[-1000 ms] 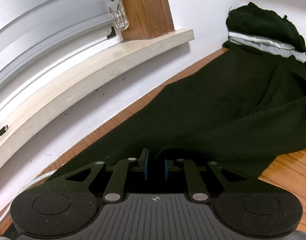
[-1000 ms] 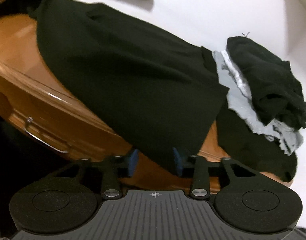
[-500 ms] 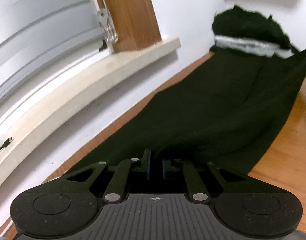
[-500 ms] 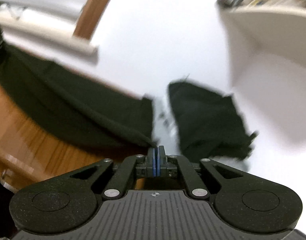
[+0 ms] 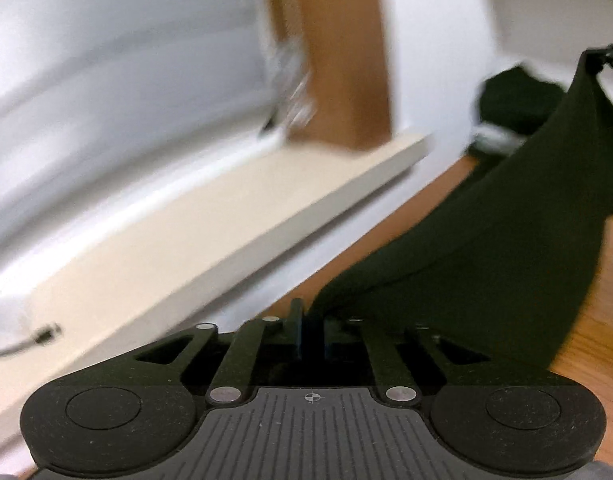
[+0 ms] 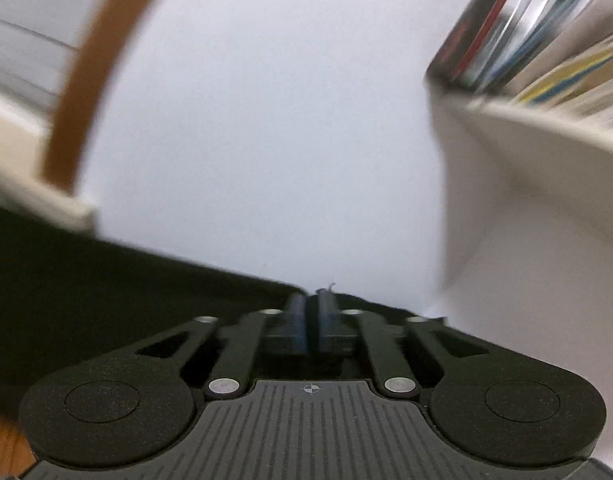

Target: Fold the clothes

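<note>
1. The left gripper has its two blue-padded fingers close together, and an edge of the black fabric garment sits between them; its jaws have just been opening a little, but the cloth is still pinched there
2. From this gripper the black garment runs up and to the right as a stretched band over the orange-brown wooden table top. Half a second ago it lay wider and flatter on the wood; now more bare wood shows on both sides of it
3. Its far corner is lifted high at the right edge of the left wrist view, higher than it was before
4. The pile of dark and light grey clothes is behind the band, at the white wall, as it was a second ago
5. The cream window sill and the brown wooden window frame look bigger and blurred compared with the earlier view
6. The right gripper shows a narrow gap between its pads; its jaws have just been opening, and the garment's edge meets the fingertips. I cannot tell if the pads still press on it
7. A second ago the right wrist view looked down on the table and its drawer handle; now it faces the white wall and a cream shelf with blurred books
</note>
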`<state>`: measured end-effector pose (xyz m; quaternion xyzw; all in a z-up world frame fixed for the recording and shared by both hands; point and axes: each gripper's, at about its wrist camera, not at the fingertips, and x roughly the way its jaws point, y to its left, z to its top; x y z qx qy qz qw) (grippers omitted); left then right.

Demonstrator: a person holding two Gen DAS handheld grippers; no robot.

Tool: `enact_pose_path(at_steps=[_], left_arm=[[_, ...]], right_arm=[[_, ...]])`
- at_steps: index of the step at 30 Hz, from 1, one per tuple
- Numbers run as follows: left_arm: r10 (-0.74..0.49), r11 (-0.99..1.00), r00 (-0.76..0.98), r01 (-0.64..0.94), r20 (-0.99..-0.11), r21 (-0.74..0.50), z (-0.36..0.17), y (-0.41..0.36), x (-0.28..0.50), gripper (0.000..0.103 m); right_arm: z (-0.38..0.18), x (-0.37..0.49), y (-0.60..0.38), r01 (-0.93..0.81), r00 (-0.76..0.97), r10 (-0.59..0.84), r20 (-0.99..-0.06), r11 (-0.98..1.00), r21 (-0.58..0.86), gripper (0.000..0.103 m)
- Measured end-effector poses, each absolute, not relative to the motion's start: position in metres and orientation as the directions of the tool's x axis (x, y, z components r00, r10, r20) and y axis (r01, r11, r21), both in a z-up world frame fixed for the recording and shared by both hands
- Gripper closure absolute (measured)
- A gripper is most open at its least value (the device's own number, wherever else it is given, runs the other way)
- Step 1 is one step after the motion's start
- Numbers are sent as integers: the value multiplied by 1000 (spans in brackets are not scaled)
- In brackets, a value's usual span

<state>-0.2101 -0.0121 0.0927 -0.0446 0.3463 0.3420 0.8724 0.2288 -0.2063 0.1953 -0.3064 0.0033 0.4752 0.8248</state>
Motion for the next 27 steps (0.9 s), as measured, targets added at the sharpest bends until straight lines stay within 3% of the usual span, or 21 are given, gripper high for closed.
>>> enact_pose_path(at_steps=[1, 5, 14, 19, 23, 27], left_arm=[[576, 746, 503, -646, -645, 163, 86, -5, -208, 80], [586, 715, 469, -683, -661, 150, 68, 8, -214, 68], [526, 761, 504, -639, -685, 115, 37, 2, -261, 68], [498, 765, 565, -643, -658, 27, 23, 4, -284, 67], [520, 769, 590, -638, -618, 39, 16, -6, -290, 67], [497, 777, 618, -629, -610, -3, 16, -15, -299, 67]], right_arm=[[184, 235, -184, -781, 573, 758, -311, 389, -489, 59], [137, 234, -151, -849, 503, 762, -408, 346, -400, 61], [50, 215, -150, -978, 210, 782, -587, 175, -117, 58], [28, 206, -143, -985, 171, 762, -624, 142, -97, 52], [21, 218, -155, -988, 113, 783, -612, 152, 11, 49], [18, 217, -168, -990, 112, 788, -605, 141, 1, 49]])
